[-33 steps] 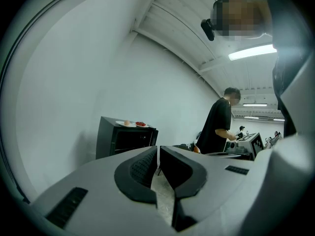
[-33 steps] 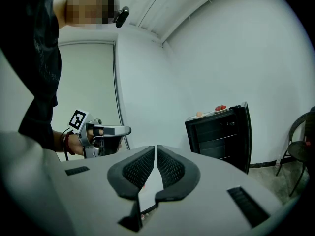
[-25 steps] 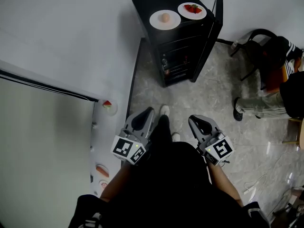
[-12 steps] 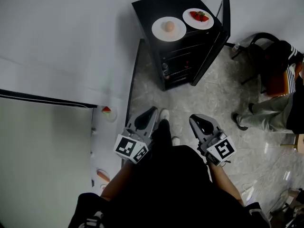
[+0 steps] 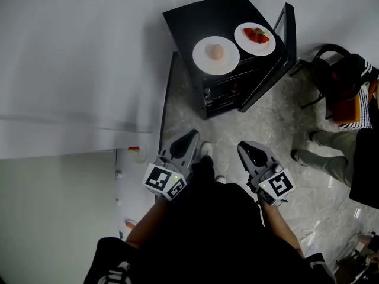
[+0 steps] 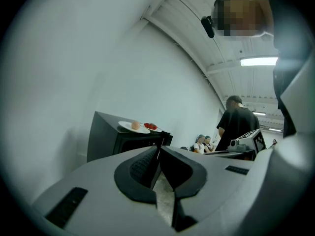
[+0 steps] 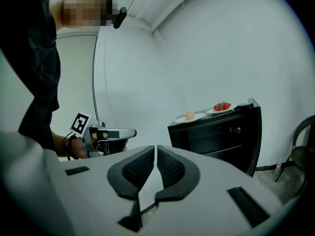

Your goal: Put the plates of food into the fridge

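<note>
- White round plate of strawberries and white round plate with a pale ball of food sit side by side atop the small black fridge, its door open.
- Left tongs and right tongs are both closed and empty, well apart from the fridge.

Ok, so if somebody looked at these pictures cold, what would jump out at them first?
The black fridge by the white wall stands out first, its door swung open. On its top sit two white plates: the plate with a round peach-coloured food, and the plate of strawberries nearer the door. Low in the head view, the left gripper and right gripper point toward it, both shut and empty.
</note>
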